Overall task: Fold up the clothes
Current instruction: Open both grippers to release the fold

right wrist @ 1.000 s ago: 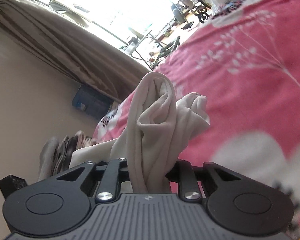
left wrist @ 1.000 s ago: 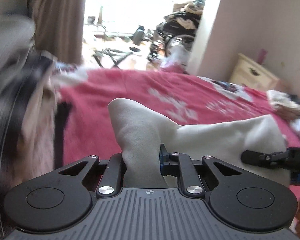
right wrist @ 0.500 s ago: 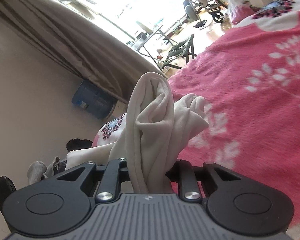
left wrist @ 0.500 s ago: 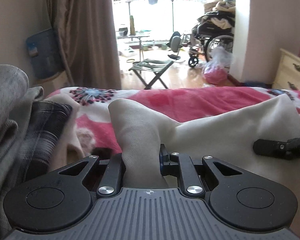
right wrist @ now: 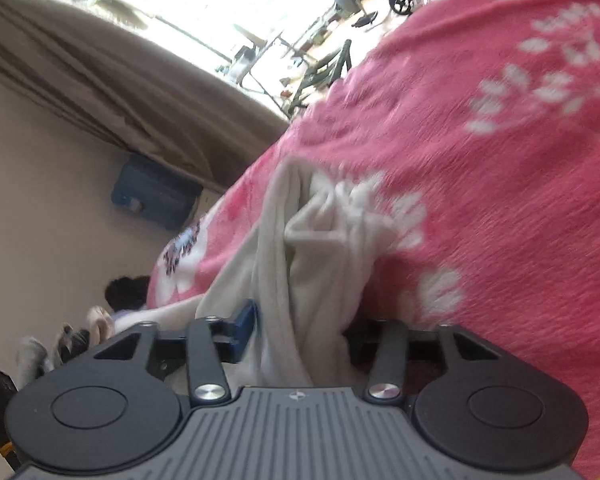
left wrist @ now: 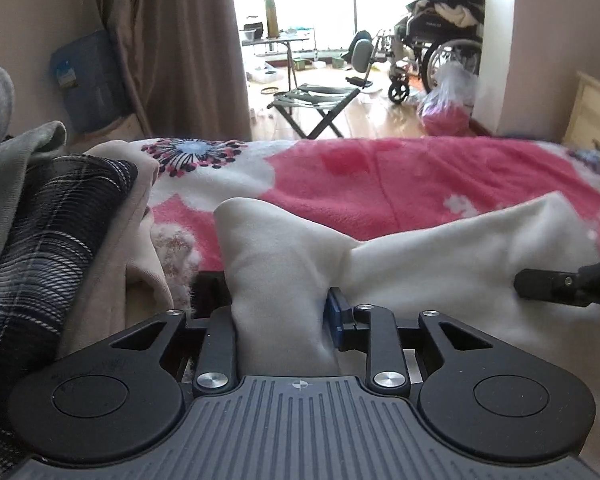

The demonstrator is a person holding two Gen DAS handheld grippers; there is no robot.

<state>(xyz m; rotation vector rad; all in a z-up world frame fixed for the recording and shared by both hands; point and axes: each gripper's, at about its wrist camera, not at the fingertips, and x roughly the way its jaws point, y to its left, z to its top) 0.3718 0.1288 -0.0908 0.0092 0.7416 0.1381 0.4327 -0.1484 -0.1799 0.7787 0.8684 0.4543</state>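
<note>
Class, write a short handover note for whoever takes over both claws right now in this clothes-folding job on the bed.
Left claw: jaws opening, a bunch of the cream garment between them, pads seemingly touching it.
Right claw: jaws opening wide, the garment's other bunched end between them, slack and sinking onto the pink blanket.
The garment lies spread on the bed between both claws. A pile of other clothes sits to the left.
Done: this fold appears laid down.
Left: let go fully, draw both claws back, smooth it, decide whether another fold is needed.

On the left gripper (left wrist: 278, 316), black linkage arms with silver screws are mounted ahead of a ribbed grey body; a blue pad (left wrist: 335, 318) is fitted inside one finger.
</note>
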